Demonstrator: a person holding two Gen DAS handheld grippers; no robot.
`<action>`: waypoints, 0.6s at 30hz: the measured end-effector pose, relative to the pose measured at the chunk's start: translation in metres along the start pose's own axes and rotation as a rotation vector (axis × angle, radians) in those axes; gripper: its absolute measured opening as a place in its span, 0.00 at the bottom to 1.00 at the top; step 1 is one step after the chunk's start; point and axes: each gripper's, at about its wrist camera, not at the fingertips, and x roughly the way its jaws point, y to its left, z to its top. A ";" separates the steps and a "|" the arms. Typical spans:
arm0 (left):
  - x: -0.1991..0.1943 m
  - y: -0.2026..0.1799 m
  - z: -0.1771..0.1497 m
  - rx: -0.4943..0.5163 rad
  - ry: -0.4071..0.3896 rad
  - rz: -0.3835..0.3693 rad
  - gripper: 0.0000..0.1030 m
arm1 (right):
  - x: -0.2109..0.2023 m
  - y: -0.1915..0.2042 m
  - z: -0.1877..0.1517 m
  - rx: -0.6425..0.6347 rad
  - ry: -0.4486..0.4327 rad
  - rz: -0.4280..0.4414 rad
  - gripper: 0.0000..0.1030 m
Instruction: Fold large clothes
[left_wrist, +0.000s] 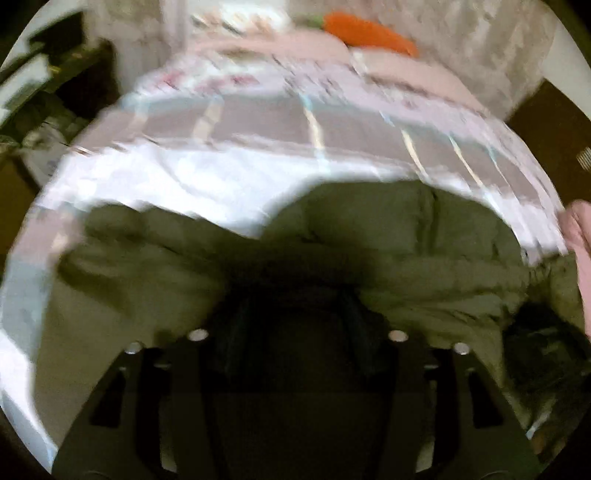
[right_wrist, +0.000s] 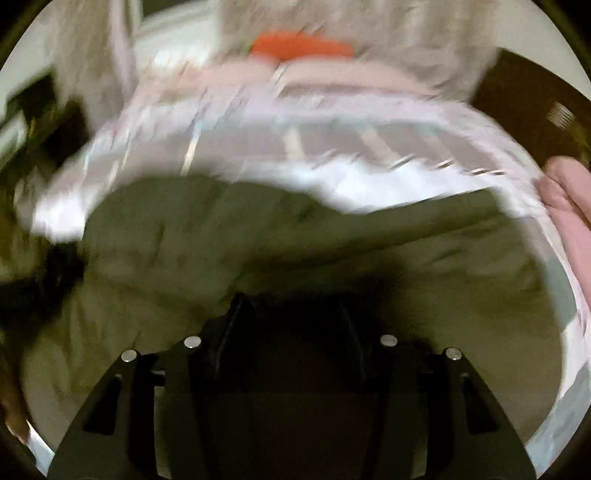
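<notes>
Both of my grippers hang tilted down over the olive green coat, which lies bunched on the bed with its pale checked cover. Blur and shadow hide the tips of my left gripper, and I cannot tell whether its jaws grasp the cloth or stand free. My right gripper is likewise lost in shadow against the coat, so its jaws I cannot judge either.
</notes>
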 end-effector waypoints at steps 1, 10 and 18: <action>-0.008 0.006 0.001 -0.019 -0.040 0.045 0.72 | -0.002 -0.017 0.005 0.042 -0.017 -0.032 0.53; 0.032 0.056 -0.005 -0.111 0.060 0.180 0.80 | 0.050 -0.139 -0.008 0.261 0.143 -0.253 0.52; 0.001 0.056 0.005 -0.188 -0.010 0.120 0.77 | 0.011 -0.112 -0.002 0.319 0.050 -0.226 0.52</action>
